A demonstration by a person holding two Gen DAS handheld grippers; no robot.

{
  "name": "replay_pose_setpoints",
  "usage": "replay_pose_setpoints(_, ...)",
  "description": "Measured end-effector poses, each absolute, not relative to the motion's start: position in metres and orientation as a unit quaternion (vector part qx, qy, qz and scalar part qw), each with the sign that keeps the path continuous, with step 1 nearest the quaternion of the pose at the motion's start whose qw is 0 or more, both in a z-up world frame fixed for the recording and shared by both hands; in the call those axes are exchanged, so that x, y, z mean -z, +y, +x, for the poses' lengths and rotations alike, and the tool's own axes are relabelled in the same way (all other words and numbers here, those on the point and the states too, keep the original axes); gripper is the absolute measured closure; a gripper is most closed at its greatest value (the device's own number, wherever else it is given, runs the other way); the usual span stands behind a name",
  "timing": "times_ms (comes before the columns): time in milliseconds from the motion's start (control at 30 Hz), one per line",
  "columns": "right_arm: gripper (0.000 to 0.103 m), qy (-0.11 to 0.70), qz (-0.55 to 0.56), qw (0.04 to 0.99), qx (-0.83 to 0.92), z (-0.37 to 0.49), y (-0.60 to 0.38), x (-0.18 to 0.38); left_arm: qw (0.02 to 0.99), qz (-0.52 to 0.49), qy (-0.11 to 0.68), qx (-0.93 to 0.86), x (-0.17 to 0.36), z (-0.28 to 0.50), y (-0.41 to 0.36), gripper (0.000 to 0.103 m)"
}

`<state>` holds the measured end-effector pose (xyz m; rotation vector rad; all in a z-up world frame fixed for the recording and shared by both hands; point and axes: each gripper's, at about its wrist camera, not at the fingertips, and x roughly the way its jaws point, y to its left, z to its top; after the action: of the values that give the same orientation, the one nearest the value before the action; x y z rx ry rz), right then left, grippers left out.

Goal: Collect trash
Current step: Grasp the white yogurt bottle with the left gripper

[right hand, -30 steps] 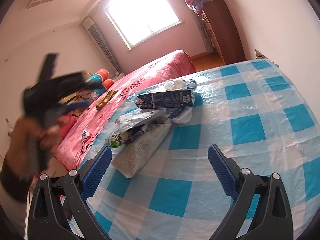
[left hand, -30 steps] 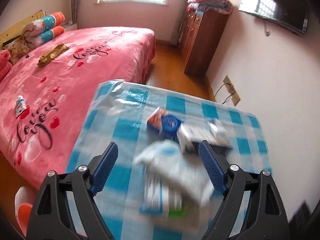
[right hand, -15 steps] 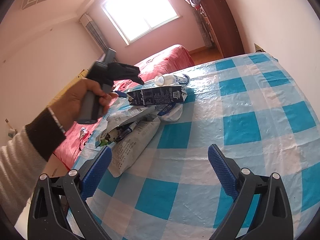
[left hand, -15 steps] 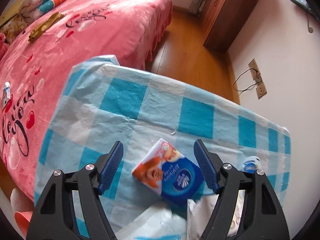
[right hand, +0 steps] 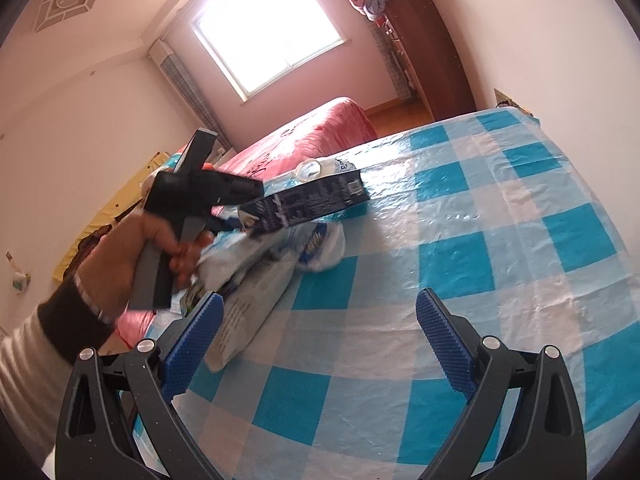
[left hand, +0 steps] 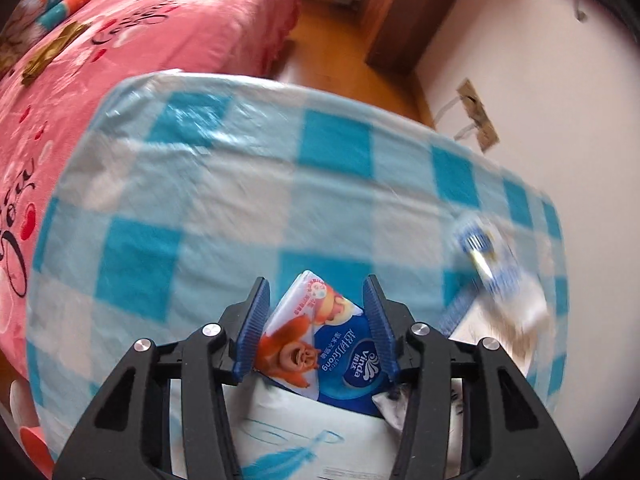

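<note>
Two grippers show, one in each wrist view. The left gripper (left hand: 316, 320) points steeply down over the bench (left hand: 224, 200), which wears a blue-and-white checked plastic cover, and its jaws are closing around a tissue pack (left hand: 320, 344) printed with an orange cartoon bear. The pack sits between the blue pads; the left pad meets its edge, but whether the right pad presses yet is hard to judge. The pack's lower end lies over a white wrapper (left hand: 312, 440) whose bottom is cut off by the frame and partly hidden behind the gripper's black arms. Further right, a blue-and-white wrapper (left hand: 492, 268) is too blurred to read.

From the right wrist, the right gripper (right hand: 320, 344) hovers with jaws released and wide, nothing between them. Ahead lies the trash heap: a dark carton (right hand: 308, 204) on top, crumpled white bags (right hand: 256, 280) below, and a clear bottle (right hand: 324, 168) mostly hidden behind the carton. A hand (right hand: 136, 256) in a dark cuff grips the left tool's handle, covering the heap's left end. A pink bed (right hand: 320, 128) stands just beyond the bench.
</note>
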<state>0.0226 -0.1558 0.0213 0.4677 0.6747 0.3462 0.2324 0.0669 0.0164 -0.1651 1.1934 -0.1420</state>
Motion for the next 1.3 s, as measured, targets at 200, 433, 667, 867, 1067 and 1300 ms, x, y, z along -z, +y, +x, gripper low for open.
replay_pose_setpoints(200, 0.007, 0.325, 0.232, 0.903, -0.159, 0.020, -0.162, -0.021, 0.809, -0.056, 0.570, 0.129, -0.014, 0.184, 0.033, 0.053)
replay_pose_setpoints(433, 0.007, 0.328, 0.252, 0.898, -0.149, 0.021, -0.175, -0.016, 0.803, -0.042, 0.568, 0.176, -0.031, 0.152, 0.010, 0.053)
replay_pose_setpoints(667, 0.007, 0.331, 0.264, 0.893, -0.151, 0.025, -0.179, -0.012, 0.819, -0.077, 0.544, 0.166, -0.060, 0.176, 0.003, 0.037)
replay_pose_setpoints(867, 0.007, 0.335, 0.263, 0.891, -0.155, 0.027, -0.178, -0.009, 0.805, -0.136, 0.557, 0.152, -0.045, 0.217, -0.017, 0.037)
replay_pose_setpoints(1067, 0.007, 0.335, 0.269, 0.889, -0.157, 0.028, -0.182, -0.007, 0.801, -0.167, 0.558, 0.138, -0.029, 0.242, -0.034, 0.037)
replay_pose_setpoints(1300, 0.007, 0.338, 0.271, 0.887, -0.160, 0.031, -0.184, -0.004, 0.799, -0.167, 0.563, 0.132, -0.014, 0.248, -0.042, 0.057)
